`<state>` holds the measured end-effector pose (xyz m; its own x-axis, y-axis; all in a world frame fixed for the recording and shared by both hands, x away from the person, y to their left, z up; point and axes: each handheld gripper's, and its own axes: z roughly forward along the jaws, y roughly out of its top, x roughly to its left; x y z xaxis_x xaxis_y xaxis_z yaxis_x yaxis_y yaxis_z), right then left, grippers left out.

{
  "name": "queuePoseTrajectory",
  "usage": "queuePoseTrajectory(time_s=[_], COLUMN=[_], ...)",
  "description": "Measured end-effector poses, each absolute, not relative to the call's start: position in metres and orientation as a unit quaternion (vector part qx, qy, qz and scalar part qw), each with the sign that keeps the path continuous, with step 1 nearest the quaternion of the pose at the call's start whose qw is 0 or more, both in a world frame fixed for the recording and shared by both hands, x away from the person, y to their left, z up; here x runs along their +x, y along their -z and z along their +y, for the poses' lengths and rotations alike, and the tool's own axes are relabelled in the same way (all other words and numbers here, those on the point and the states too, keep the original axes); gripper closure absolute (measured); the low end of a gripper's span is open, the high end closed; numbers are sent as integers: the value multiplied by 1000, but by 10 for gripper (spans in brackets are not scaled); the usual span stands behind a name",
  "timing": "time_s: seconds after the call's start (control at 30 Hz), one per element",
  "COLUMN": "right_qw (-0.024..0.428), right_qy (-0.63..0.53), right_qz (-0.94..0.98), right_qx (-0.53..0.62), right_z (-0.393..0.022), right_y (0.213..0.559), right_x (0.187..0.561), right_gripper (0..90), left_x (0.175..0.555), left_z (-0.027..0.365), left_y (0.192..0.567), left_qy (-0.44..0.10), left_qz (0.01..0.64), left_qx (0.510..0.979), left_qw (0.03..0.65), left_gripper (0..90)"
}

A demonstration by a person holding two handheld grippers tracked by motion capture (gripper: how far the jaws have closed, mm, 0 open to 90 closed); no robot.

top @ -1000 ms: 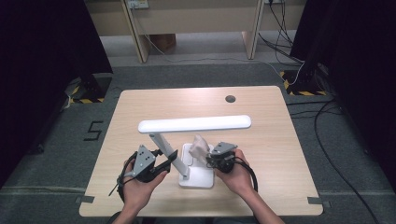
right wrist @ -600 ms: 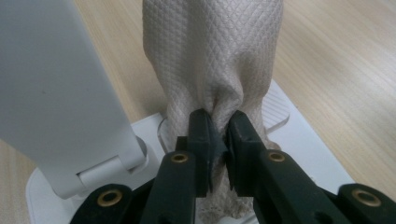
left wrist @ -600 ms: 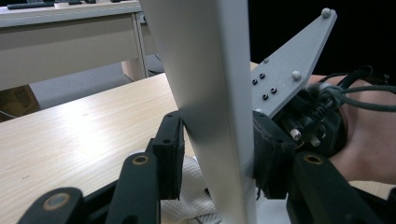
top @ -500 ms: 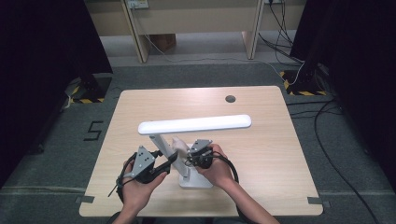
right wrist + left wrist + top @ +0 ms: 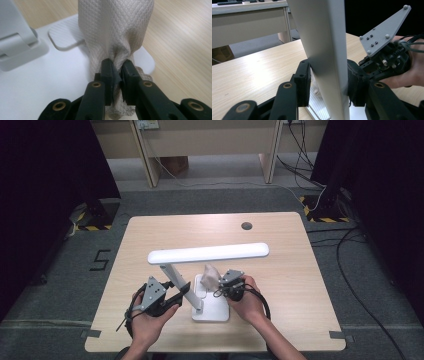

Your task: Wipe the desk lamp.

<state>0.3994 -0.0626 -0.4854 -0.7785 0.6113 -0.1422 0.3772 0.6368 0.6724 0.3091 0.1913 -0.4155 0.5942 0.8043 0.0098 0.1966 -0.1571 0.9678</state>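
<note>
Since half a second ago the right gripper has slid back rightward, dragging its pinched cloth across the lamp base at lower centre of the counter: a wiping stroke in progress. The left gripper stays clamped on the lamp's stem.

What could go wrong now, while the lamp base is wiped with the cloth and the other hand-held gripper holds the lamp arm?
1. The left hand-held gripper clamps the smooth lamp arm; the pads may slide, and the lamp could tip.
2. The right hand-held gripper pinches only a small fold of the cloth, so it may pull free during wiping.
3. The long lamp head hangs over the table; a hard push on the base might swing it.
</note>
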Motion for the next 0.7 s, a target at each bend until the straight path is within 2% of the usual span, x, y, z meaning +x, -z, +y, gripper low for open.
queuePoseTrajectory(time_s=[0.27,0.43,0.67,0.7], right_qw=[198,208,177,166], right_qy=[-299,-310,-359,-365], right_qz=[882,869,872,875], right_qx=[306,325,281,273], right_z=[-85,-91,-51,-32], right_y=[487,475,462,463], right_x=[400,404,415,417], right_gripper=[820,819,817,816], left_x=[309,310,310,310], left_z=[191,191,192,191], left_y=[415,415,415,416], left_qy=[-277,-276,-275,-275], left_qz=[355,355,357,357], left_qx=[707,707,706,706], left_qw=[545,546,546,547], left_gripper=[592,593,594,594])
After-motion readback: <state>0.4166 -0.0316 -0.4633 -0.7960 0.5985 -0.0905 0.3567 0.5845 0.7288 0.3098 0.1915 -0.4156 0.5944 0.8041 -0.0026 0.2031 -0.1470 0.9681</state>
